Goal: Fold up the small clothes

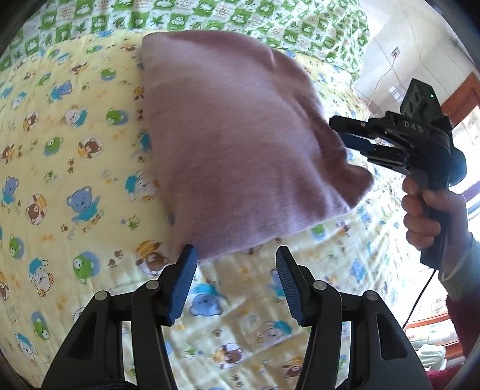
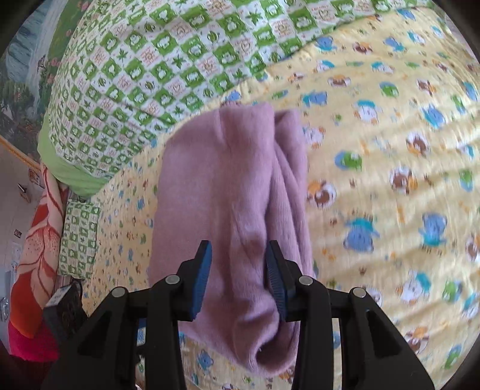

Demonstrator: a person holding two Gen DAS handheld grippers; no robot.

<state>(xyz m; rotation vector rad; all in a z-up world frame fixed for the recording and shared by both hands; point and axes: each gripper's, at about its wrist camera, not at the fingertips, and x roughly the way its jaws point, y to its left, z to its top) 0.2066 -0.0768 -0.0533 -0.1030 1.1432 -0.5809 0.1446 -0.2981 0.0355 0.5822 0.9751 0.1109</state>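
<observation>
A small pink knitted garment (image 1: 234, 144) lies folded on a yellow bedsheet with cartoon bears (image 1: 75, 180). My left gripper (image 1: 237, 261) is open and empty, just in front of the garment's near edge. My right gripper (image 1: 345, 135) shows in the left wrist view at the garment's right edge, its fingers parted. In the right wrist view the right gripper (image 2: 238, 255) is open, its blue pads either side of the garment's (image 2: 228, 186) bunched near end, not clamped on it.
A green and white patterned quilt (image 1: 210, 15) lies along the far side of the bed, also in the right wrist view (image 2: 150, 66). An orange floral blanket (image 2: 39, 240) hangs at the bed's left edge. A wall and a wooden door frame (image 1: 459, 93) stand at right.
</observation>
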